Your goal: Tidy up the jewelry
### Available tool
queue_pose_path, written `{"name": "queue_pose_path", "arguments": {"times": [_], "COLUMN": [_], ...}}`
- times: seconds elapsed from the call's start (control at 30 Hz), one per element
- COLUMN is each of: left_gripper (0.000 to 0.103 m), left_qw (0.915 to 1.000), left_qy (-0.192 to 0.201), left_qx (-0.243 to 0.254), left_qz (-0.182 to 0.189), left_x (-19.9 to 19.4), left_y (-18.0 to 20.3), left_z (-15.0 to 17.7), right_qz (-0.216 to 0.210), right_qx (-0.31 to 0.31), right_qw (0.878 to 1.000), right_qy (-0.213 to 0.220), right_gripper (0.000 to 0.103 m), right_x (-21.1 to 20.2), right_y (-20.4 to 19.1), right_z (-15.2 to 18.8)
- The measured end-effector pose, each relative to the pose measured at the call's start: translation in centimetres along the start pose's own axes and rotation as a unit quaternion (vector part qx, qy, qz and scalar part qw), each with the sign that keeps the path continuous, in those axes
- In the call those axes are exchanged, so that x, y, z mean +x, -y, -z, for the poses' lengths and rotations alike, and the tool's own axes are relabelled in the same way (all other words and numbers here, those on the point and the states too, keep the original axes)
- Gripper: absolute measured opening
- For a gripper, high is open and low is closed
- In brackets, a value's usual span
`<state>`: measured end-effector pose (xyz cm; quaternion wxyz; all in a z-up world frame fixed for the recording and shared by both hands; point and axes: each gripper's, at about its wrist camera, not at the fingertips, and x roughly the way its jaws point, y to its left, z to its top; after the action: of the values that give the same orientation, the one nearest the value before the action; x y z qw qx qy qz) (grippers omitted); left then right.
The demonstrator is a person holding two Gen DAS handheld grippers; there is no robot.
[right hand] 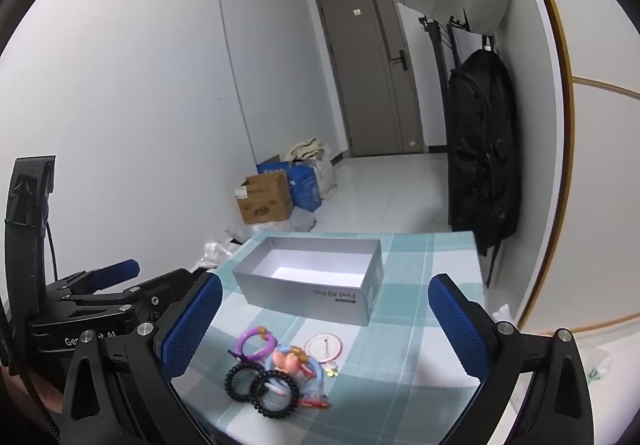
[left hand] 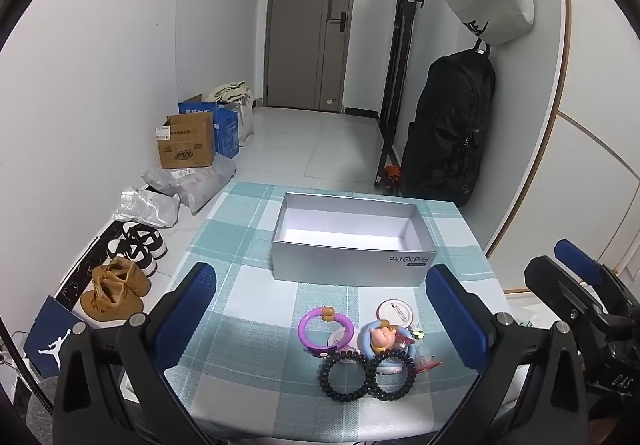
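Tongs wide apart, empty

Your table wears a woven checked cloth, matt and slightly rough. The open box looks like smooth silver card with a soft sheen and a white paper-like inside. The two black hair ties are glossy coiled plastic, and the purple ring is shiny plastic too. Your gripper pads show a dimpled blue rubbery face on matt black plastic arms with metal screws.
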<state>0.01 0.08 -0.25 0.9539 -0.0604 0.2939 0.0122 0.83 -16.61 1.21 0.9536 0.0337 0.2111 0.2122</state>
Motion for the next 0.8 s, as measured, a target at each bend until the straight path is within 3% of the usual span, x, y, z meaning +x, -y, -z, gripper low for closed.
{"name": "queue_pose_path", "arguments": {"times": [0.8], "left_gripper": [0.101], "left_qw": [0.9997], "left_qy": [0.000], "left_qx": [-0.016], "left_qz": [0.018], "left_x": [-0.02], "left_y": [-0.38], "left_z": [-0.07], "right_qz": [-0.001], "right_qx": [0.006], "right_qw": [1.000], "right_qy": [-0.005], "right_gripper": [0.103], "right_x": [0.35], "right_y": [0.08], "right_z": [0.24]}}
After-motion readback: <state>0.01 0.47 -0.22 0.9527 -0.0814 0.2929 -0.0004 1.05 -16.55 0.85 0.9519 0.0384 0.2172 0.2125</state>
